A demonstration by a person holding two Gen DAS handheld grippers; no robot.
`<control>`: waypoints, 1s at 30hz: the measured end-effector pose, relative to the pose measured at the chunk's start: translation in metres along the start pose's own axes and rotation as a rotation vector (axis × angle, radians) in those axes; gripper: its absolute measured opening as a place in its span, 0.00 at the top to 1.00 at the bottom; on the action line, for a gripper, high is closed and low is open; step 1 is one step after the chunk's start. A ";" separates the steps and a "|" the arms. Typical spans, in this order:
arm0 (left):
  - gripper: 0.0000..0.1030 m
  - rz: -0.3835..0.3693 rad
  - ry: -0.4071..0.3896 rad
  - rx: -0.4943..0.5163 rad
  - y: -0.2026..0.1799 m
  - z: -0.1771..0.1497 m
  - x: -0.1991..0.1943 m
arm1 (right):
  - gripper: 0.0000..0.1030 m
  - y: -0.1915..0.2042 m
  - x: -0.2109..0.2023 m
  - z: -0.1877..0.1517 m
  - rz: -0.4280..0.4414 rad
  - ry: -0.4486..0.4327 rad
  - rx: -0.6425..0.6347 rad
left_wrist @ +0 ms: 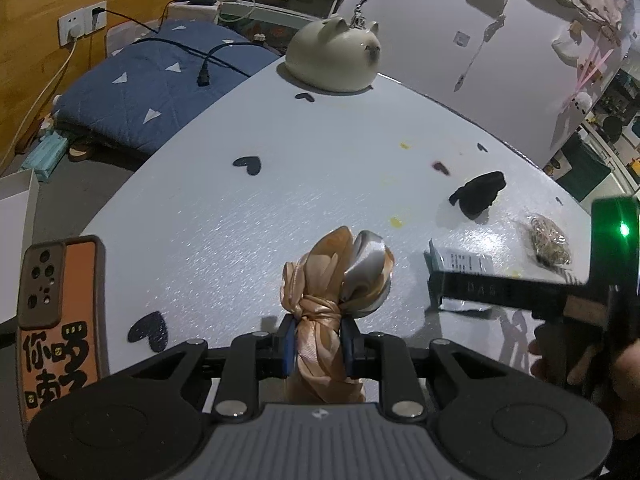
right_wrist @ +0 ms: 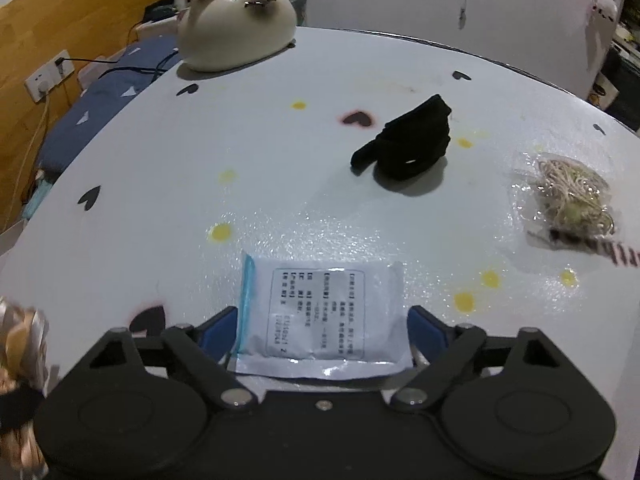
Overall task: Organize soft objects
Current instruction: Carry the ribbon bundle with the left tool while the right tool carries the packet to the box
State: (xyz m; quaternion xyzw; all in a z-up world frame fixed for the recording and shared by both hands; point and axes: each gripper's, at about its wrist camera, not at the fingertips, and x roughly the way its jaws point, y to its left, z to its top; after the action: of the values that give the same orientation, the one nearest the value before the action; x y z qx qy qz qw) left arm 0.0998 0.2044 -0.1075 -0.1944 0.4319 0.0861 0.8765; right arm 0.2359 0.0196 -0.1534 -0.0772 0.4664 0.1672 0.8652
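My left gripper (left_wrist: 318, 346) is shut on a knotted peach and silver satin scarf (left_wrist: 336, 280), held just above the white table (left_wrist: 240, 208). The scarf also shows at the left edge of the right wrist view (right_wrist: 20, 336). My right gripper (right_wrist: 320, 330) is open, its blue pads either side of a white sealed packet (right_wrist: 320, 312) with printed text that lies flat on the table. In the left wrist view the right gripper (left_wrist: 460, 286) sits over that packet (left_wrist: 466, 262). A black rolled cloth (right_wrist: 408, 140) lies beyond the packet, also in the left wrist view (left_wrist: 478, 196).
A clear bag of beige cord (right_wrist: 572, 196) lies at the right. A cream cat-shaped plush (right_wrist: 236, 26) sits at the table's far edge. A phone in an orange case (left_wrist: 56, 320) is mounted at the left. A blue quilt (left_wrist: 160, 88) lies beyond the table's left edge.
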 end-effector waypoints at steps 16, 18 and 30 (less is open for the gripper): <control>0.77 -0.078 -0.068 0.057 -0.042 0.020 -0.003 | 0.27 -0.041 -0.067 -0.007 0.093 -0.132 -0.067; 0.77 -0.093 -0.073 0.073 -0.052 0.022 -0.003 | 0.27 -0.052 -0.079 -0.008 0.104 -0.143 -0.055; 0.77 -0.215 -0.086 0.192 -0.147 0.027 0.004 | 0.27 -0.149 -0.145 -0.027 0.019 -0.232 0.103</control>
State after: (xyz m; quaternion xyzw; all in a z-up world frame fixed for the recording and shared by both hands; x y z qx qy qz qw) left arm 0.1687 0.0821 -0.0568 -0.1510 0.3770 -0.0416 0.9129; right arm 0.1946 -0.1584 -0.0507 -0.0081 0.3720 0.1591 0.9145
